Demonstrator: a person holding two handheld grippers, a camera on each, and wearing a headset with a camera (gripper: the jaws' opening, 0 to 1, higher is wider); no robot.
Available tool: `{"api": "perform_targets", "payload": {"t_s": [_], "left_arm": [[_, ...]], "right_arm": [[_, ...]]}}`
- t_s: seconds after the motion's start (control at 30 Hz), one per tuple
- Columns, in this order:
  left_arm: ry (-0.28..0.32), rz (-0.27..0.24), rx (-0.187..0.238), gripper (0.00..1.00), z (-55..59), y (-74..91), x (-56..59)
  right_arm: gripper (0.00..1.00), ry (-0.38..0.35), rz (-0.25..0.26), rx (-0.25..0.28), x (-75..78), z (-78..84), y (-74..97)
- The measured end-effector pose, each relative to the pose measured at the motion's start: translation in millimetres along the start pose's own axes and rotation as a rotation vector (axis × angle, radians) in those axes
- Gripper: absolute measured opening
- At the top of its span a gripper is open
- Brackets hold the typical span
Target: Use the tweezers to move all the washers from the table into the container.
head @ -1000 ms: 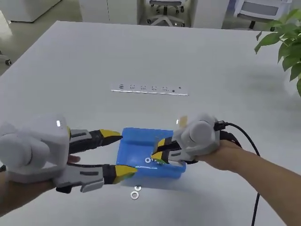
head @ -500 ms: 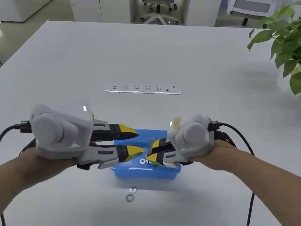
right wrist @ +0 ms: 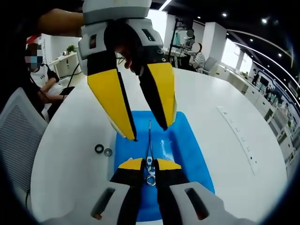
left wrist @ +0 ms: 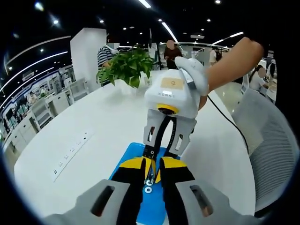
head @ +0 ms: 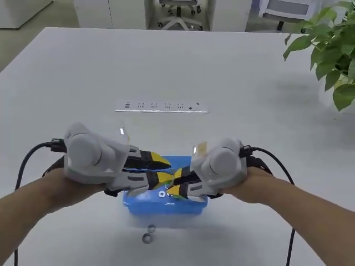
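Note:
A blue container (head: 165, 206) sits on the white table between both grippers. My right gripper (right wrist: 150, 165) is shut on thin metal tweezers (right wrist: 149, 136), which point out over the container (right wrist: 187, 145). A washer (right wrist: 151, 180) lies under its jaws, on the blue floor (head: 162, 194). My left gripper (head: 161, 170) faces the right one (head: 176, 187) tip to tip. Its yellow jaws (right wrist: 140, 93) stand slightly apart on either side of the tweezers' tip without touching it. Two washers (head: 148, 233) lie on the table in front of the container, also seen beside it (right wrist: 103, 150).
A white power strip (head: 162, 106) is set into the table beyond the container. A potted plant (head: 327, 50) stands at the far right. Office chairs stand past the far table edge. Cables trail from both grippers.
My left gripper has swung right over the container to meet the right one, and its jaws have narrowed around the tweezers' tip. The right gripper keeps hold of the tweezers.

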State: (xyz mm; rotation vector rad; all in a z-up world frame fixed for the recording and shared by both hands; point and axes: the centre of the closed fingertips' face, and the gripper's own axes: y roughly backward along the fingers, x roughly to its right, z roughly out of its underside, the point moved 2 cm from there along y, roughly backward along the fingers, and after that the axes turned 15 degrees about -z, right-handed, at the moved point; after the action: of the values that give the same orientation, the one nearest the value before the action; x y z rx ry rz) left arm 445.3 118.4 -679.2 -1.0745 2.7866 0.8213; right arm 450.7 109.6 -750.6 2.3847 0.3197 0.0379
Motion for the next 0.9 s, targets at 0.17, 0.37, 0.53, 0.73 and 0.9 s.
{"api": "perform_targets", "payload": {"t_s": [0.17,0.37,0.53,0.73,0.9], "left_arm": [[-0.017,0.022,-0.007,0.09,0.3,-2.9,1.5],[-0.029,0.046,-0.002,0.07,-1.5,-2.9,5.8],[-0.05,0.055,0.0,0.06,-3.4,-1.6,8.1],[-0.05,0.059,0.008,0.05,-8.1,1.1,7.7],[-0.046,0.052,0.019,0.05,-16.8,5.7,7.8]], "right_arm": [[0.1,0.011,-0.002,-0.001,0.2,0.1,0.0],[0.11,0.021,-0.002,-0.006,-0.7,0.2,0.6],[0.12,0.029,-0.005,-0.009,-2.6,-0.1,1.2],[0.13,0.019,0.006,0.002,-2.9,-2.9,5.7],[0.16,0.015,0.021,0.01,-3.7,-6.4,11.9]]}}
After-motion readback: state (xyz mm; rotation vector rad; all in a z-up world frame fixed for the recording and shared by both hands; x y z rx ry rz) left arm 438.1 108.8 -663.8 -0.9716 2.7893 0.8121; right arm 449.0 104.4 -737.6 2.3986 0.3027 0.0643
